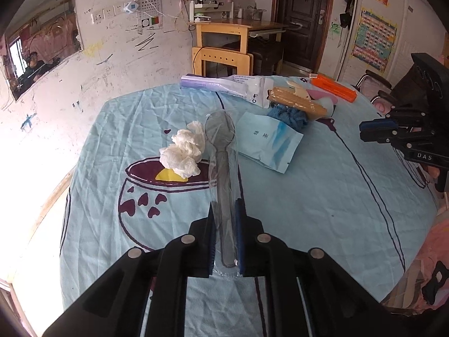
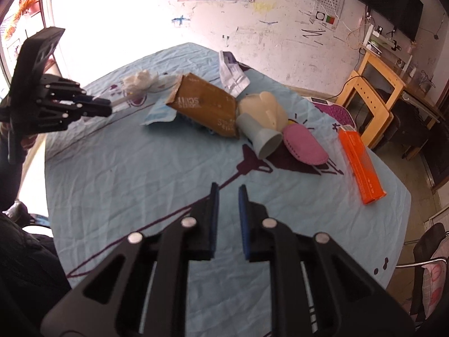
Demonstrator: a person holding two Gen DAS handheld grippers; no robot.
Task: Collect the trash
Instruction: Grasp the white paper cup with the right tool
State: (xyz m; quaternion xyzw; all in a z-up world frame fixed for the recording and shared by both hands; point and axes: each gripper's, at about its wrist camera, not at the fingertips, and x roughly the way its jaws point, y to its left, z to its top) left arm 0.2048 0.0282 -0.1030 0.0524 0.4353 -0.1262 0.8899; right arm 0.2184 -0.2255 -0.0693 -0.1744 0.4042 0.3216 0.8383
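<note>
My left gripper (image 1: 226, 203) is shut on a grey plastic spoon in a clear wrapper (image 1: 221, 151), which sticks out ahead of the pads over the table. The right wrist view shows that same gripper (image 2: 108, 106) at the left, raised above the cloth. A crumpled white tissue (image 1: 183, 151) lies just left of the spoon's bowl. A light blue packet (image 1: 269, 143) lies to its right. My right gripper (image 2: 228, 188) is shut with nothing between its pads, over bare cloth in front of a brown cardboard piece (image 2: 207, 106).
On the light blue tablecloth (image 2: 140, 182) also lie a white and purple pouch (image 2: 231, 74), a cream toy with a grey cup (image 2: 263, 118), a pink pad (image 2: 306, 146) and an orange box (image 2: 360, 165). A wooden chair (image 2: 370, 98) stands beyond the table.
</note>
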